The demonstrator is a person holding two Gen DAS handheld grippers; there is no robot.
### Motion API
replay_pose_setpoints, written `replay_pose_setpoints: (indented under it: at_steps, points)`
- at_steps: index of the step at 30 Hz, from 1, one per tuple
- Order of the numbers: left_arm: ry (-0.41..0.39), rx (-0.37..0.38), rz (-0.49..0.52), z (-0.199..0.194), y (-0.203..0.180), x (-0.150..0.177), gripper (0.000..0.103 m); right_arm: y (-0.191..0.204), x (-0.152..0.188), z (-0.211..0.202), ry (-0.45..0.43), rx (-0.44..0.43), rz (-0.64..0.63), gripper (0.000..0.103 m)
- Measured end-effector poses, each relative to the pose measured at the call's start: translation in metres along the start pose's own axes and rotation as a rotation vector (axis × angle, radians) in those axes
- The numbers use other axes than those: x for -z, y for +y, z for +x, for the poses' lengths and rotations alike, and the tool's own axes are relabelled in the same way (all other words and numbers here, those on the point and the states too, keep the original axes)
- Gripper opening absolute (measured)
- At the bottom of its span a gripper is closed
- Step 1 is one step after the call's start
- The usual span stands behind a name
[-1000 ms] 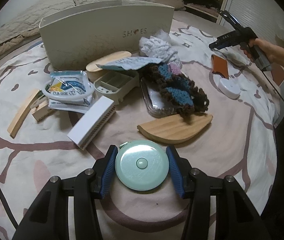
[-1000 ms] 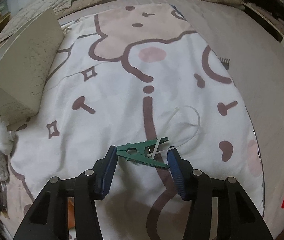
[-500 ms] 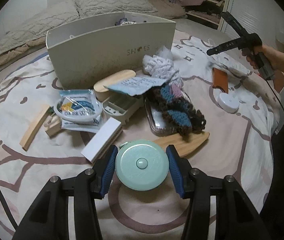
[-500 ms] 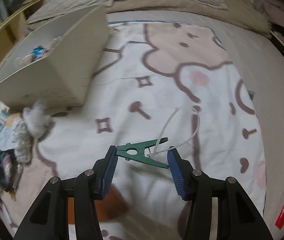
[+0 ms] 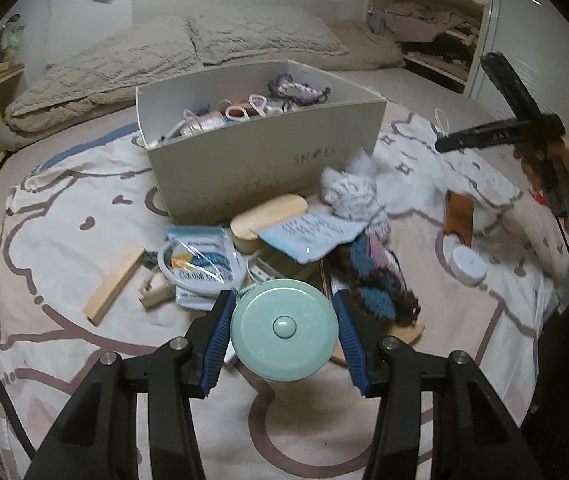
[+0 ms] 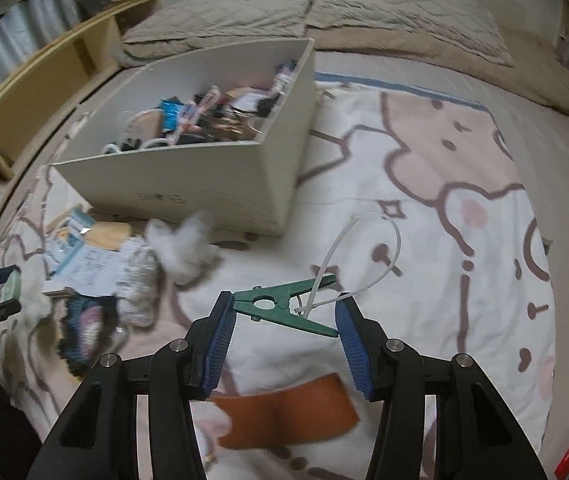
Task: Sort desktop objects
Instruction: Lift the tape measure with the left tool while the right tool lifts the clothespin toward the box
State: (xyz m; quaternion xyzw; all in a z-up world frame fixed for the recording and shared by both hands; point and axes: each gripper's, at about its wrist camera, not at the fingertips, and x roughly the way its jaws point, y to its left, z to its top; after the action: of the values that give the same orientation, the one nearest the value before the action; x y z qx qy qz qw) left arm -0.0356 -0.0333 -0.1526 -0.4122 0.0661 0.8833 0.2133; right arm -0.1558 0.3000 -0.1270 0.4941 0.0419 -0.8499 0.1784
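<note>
Left gripper (image 5: 284, 330): closed on the round mint tape measure (image 5: 284, 330), which sits flat between both blue pads, raised above the blanket (image 5: 64, 360).
Right gripper (image 6: 284, 320): closed on the green clothespin (image 6: 284, 309), held crosswise, a white zip tie (image 6: 364, 256) looped through it.
White box (image 5: 260, 160): far of the left gripper, open-topped, holding small items.
Clutter: knitted piece (image 5: 368, 280), wooden strip (image 5: 114, 284), brown wallet (image 6: 284, 414) on the blanket.
</note>
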Motion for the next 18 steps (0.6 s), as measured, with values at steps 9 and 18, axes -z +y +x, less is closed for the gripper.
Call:
replay_pose_setpoints:
  at_steps: [9, 18]
  points:
    - [-0.057, -0.070, -0.017, -0.016, -0.002, -0.028, 0.050, 0.028, -0.004, -0.018, -0.033, -0.018, -0.056, 0.052]
    - [-0.101, -0.114, -0.043, -0.026, -0.006, -0.051, 0.050, 0.049, -0.010, -0.038, -0.080, -0.025, -0.099, 0.052]
